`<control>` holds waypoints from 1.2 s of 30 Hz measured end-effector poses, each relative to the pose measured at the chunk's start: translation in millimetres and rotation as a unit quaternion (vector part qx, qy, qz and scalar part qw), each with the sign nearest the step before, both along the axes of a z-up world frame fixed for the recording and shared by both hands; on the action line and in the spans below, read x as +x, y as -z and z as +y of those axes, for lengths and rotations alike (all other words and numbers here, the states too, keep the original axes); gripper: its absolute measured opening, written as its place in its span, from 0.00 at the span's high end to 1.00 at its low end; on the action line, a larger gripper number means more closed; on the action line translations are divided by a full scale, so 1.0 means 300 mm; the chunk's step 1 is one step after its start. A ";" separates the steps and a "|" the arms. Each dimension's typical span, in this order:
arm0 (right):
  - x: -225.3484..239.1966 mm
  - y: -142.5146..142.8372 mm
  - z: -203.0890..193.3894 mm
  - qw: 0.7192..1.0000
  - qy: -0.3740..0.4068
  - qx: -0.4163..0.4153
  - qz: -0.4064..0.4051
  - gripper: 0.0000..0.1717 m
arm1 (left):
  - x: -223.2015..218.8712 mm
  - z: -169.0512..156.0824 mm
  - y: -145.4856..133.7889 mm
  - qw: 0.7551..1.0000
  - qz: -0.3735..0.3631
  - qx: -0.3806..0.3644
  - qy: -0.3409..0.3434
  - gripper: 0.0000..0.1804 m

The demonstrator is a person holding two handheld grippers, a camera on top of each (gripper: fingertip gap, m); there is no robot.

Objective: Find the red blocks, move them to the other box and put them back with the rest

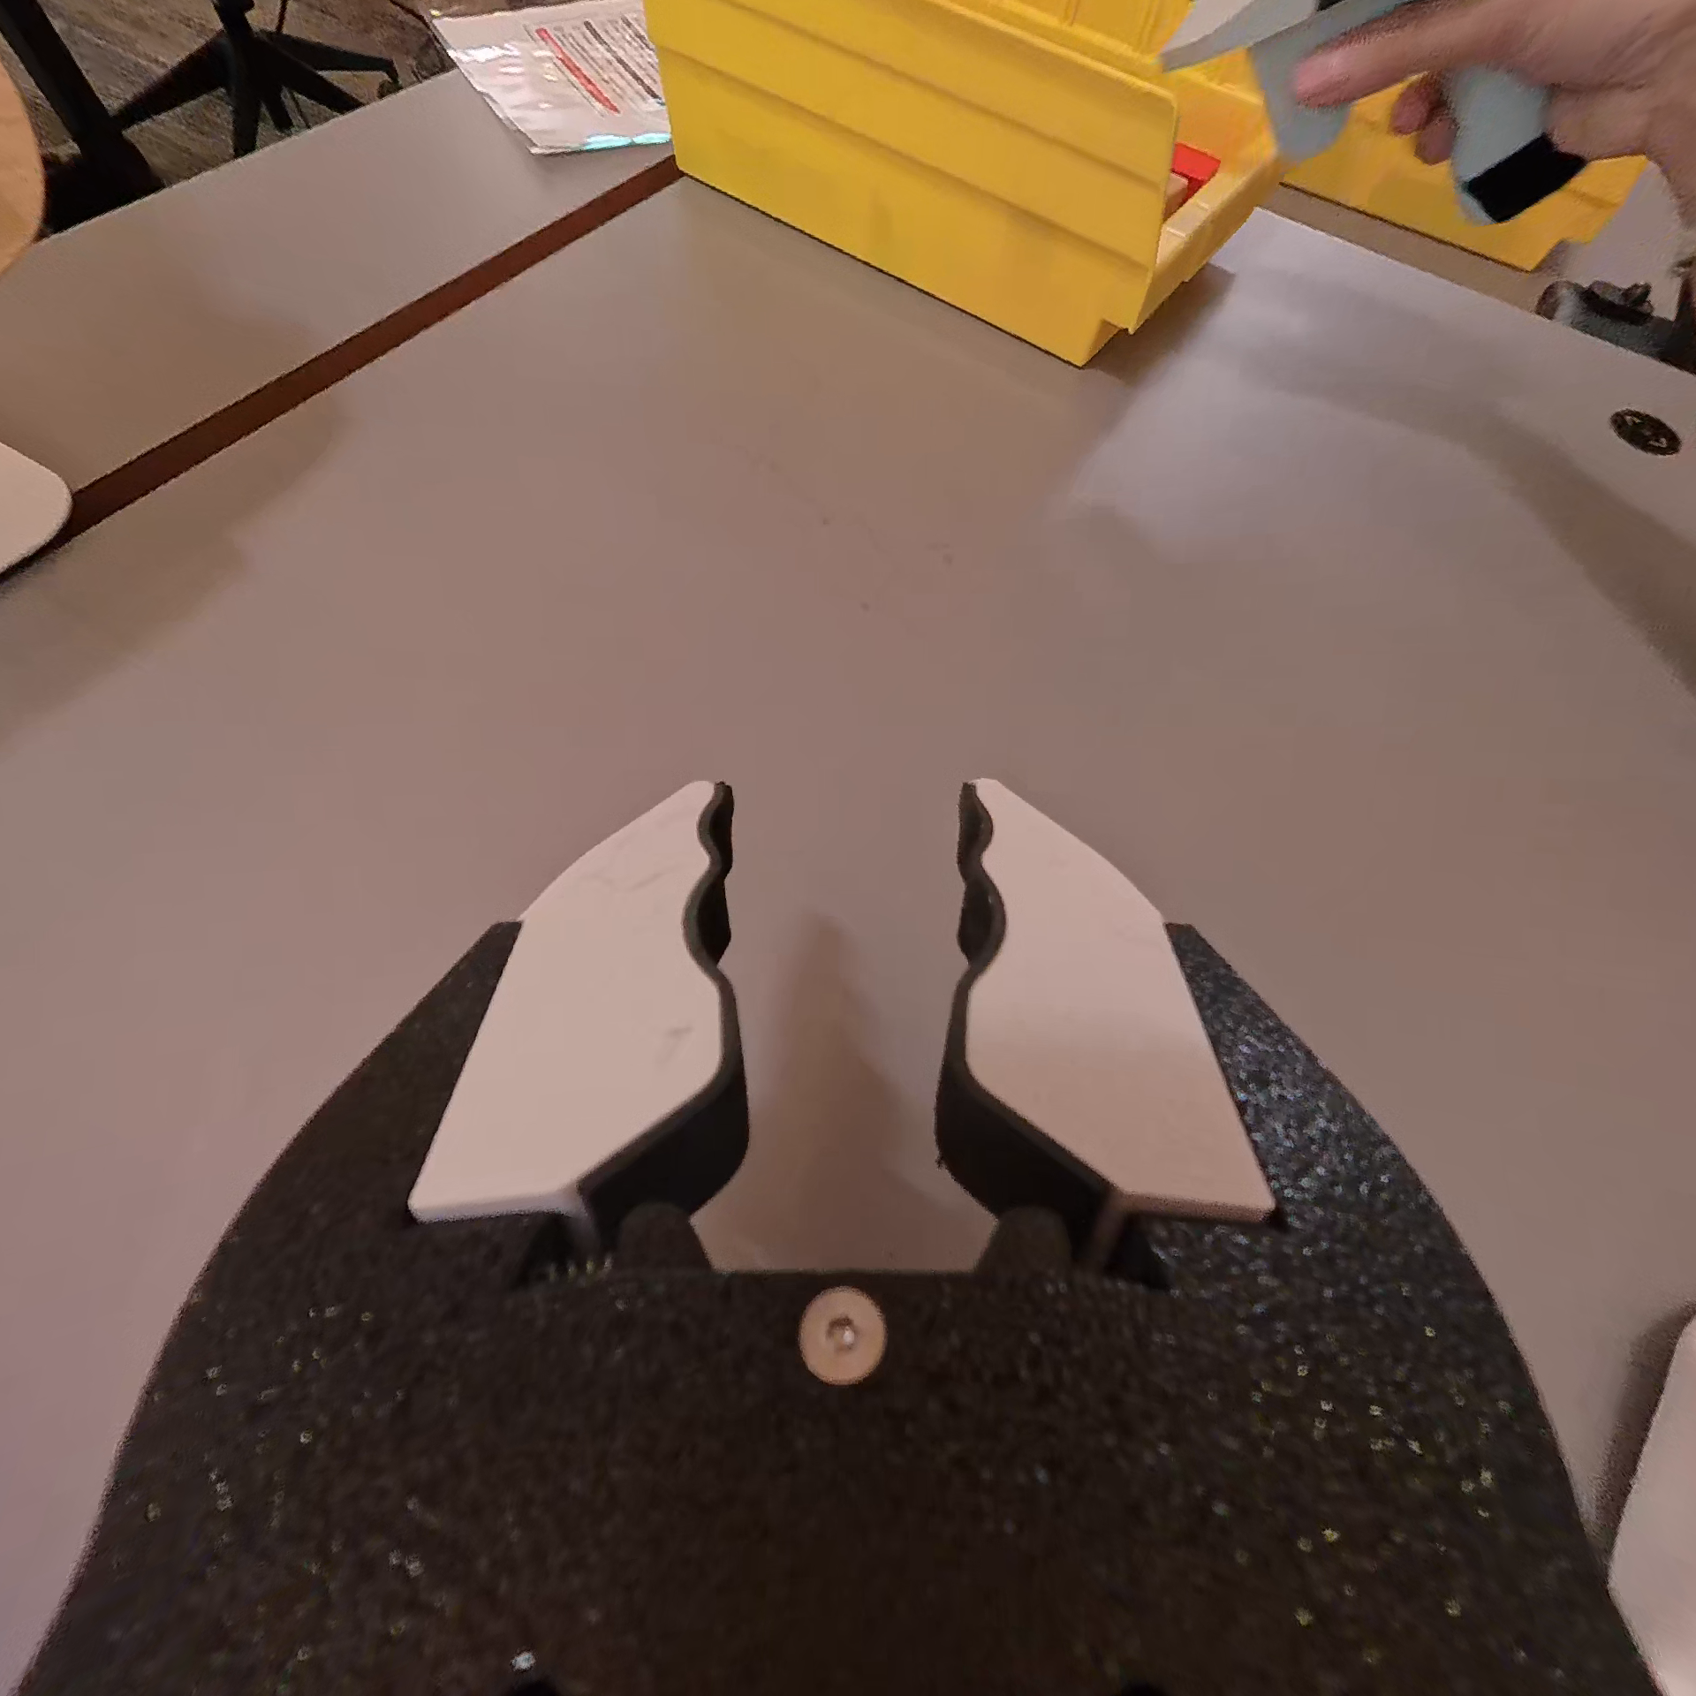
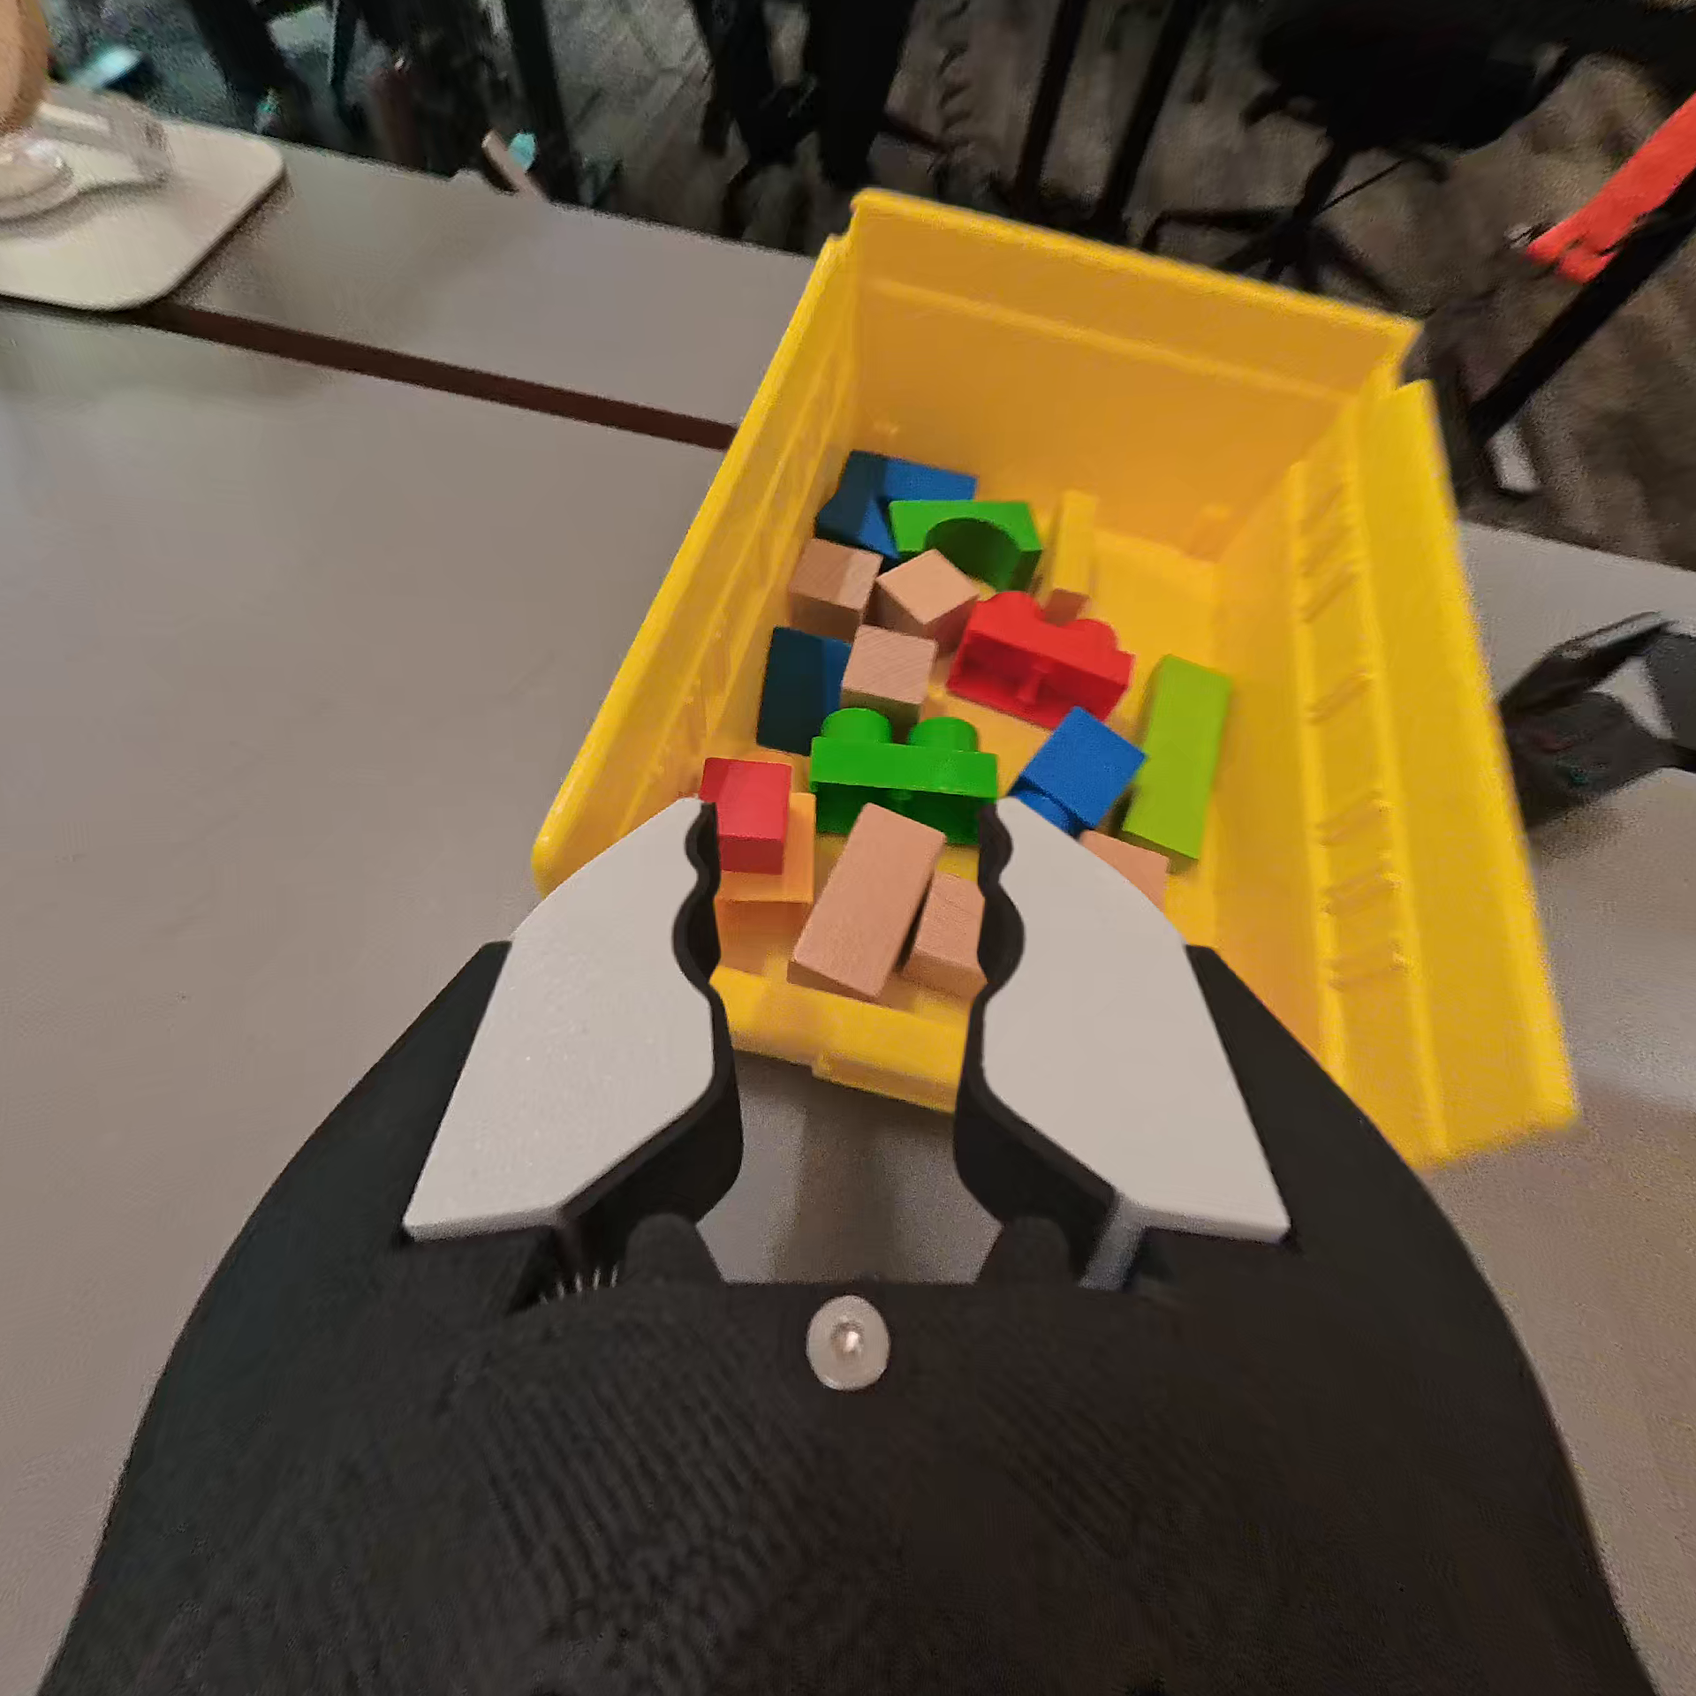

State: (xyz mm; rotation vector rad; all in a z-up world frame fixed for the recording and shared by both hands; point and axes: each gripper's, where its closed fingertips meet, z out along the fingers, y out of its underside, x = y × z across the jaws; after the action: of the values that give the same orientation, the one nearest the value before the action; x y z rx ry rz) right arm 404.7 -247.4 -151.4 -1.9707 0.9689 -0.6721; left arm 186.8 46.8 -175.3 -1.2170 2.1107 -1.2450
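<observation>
Small red block (image 2: 748,817) lies in the yellow box (image 2: 1358,826), long axis toward 12 o'clock; both grippers' fingers apart, holding nothing.

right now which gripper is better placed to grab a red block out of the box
Right. The right gripper is open over the yellow box, with the small red block just beside its left fingertip. The left gripper is open too, over bare table, well short of the boxes.
</observation>
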 end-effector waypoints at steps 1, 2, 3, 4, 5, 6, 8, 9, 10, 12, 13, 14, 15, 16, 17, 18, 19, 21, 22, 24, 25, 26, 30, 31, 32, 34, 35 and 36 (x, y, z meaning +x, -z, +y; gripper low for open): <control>-0.022 -0.031 -0.015 1.000 0.007 0.004 -0.017 0.67 | 0.002 0.007 -0.005 1.000 -0.003 0.000 -0.004 0.74; -0.051 -0.062 -0.024 0.999 0.012 0.009 -0.034 0.66 | 0.005 0.015 -0.011 1.000 -0.006 -0.001 -0.008 0.74; -0.083 -0.096 -0.026 0.998 0.013 0.019 -0.053 0.65 | 0.007 0.023 -0.016 1.000 -0.008 -0.001 -0.013 0.74; -0.118 -0.132 -0.024 0.997 0.013 0.031 -0.075 0.64 | 0.010 0.033 -0.022 1.000 -0.011 -0.001 -0.018 0.74; -0.153 -0.168 -0.020 0.994 0.015 0.047 -0.101 0.64 | 0.012 0.046 -0.026 1.000 -0.013 -0.001 -0.023 0.74; -0.187 -0.203 -0.016 0.990 0.017 0.062 -0.128 0.64 | 0.015 0.062 -0.031 0.999 -0.015 0.002 -0.031 0.74; -0.245 -0.264 -0.013 0.979 0.026 0.089 -0.183 0.63 | 0.017 0.108 -0.041 0.998 -0.018 0.008 -0.053 0.74; -0.267 -0.288 -0.018 0.973 0.036 0.099 -0.205 0.63 | 0.013 0.134 -0.047 0.998 -0.020 0.012 -0.064 0.74; -0.287 -0.309 -0.020 0.968 0.043 0.110 -0.221 0.63 | 0.008 0.163 -0.053 0.997 -0.022 0.016 -0.075 0.74; -0.323 -0.349 -0.003 0.958 0.038 0.136 -0.249 0.62 | -0.005 0.229 -0.062 0.994 -0.023 0.027 -0.100 0.74; -0.336 -0.362 0.007 0.955 0.034 0.145 -0.258 0.62 | -0.015 0.265 -0.066 0.993 -0.022 0.033 -0.114 0.74; -0.347 -0.370 0.016 0.951 0.033 0.156 -0.264 0.62 | -0.026 0.304 -0.072 0.990 -0.022 0.040 -0.130 0.73; -0.358 -0.375 0.033 0.948 0.028 0.167 -0.268 0.61 | -0.039 0.344 -0.079 0.988 -0.022 0.047 -0.147 0.73; -0.370 -0.376 0.055 0.946 0.018 0.179 -0.271 0.61 | -0.054 0.386 -0.087 0.985 -0.023 0.052 -0.166 0.73; -0.382 -0.376 0.079 0.943 0.009 0.191 -0.273 0.61 | -0.071 0.428 -0.097 0.981 -0.024 0.055 -0.184 0.73; -0.395 -0.375 0.103 0.940 -0.005 0.198 -0.277 0.61 | -0.089 0.470 -0.109 0.977 -0.024 0.056 -0.204 0.73; -0.407 -0.369 0.126 0.939 -0.018 0.200 -0.278 0.61 | -0.107 0.515 -0.124 0.973 -0.023 0.055 -0.224 0.73; -0.415 -0.359 0.153 0.938 -0.026 0.201 -0.282 0.62 | -0.153 0.611 -0.165 0.962 -0.020 0.054 -0.267 0.72; -0.415 -0.357 0.166 0.937 -0.030 0.203 -0.281 0.62 | -0.181 0.665 -0.191 0.955 -0.019 0.057 -0.290 0.71; -0.420 -0.358 0.201 0.937 -0.046 0.214 -0.274 0.62 | -0.244 0.776 -0.233 0.941 -0.022 0.066 -0.330 0.72; -0.424 -0.355 0.219 0.936 -0.056 0.217 -0.272 0.63 | -0.277 0.830 -0.239 0.936 -0.013 0.071 -0.344 0.72; -0.428 -0.347 0.237 0.936 -0.067 0.217 -0.268 0.63 | -0.313 0.885 -0.234 0.930 0.007 0.076 -0.359 0.72; -0.436 -0.329 0.268 0.940 -0.087 0.213 -0.252 0.63 | -0.452 1.117 -0.196 0.883 0.106 0.097 -0.446 0.68; -0.437 -0.336 0.267 0.938 -0.085 0.218 -0.256 0.64 | -0.477 1.159 -0.187 0.872 0.127 0.091 -0.463 0.68; -0.438 -0.343 0.267 0.937 -0.083 0.223 -0.257 0.64 | -0.496 1.193 -0.174 0.865 0.146 0.086 -0.472 0.67; -0.444 -0.350 0.272 0.935 -0.084 0.229 -0.256 0.65 | -0.526 1.240 -0.123 0.852 0.198 0.079 -0.479 0.67; -0.447 -0.352 0.274 0.935 -0.083 0.230 -0.255 0.65 | -0.542 1.255 -0.091 0.841 0.234 0.080 -0.481 0.67; -0.447 -0.354 0.272 0.936 -0.076 0.232 -0.255 0.65 | -0.555 1.264 -0.060 0.831 0.267 0.087 -0.481 0.67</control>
State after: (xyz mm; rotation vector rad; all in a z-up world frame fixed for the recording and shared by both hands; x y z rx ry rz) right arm 270.7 -165.9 -45.3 -1.3411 0.5785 -0.7361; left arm 20.2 426.0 -157.4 -2.2893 1.4143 -0.2529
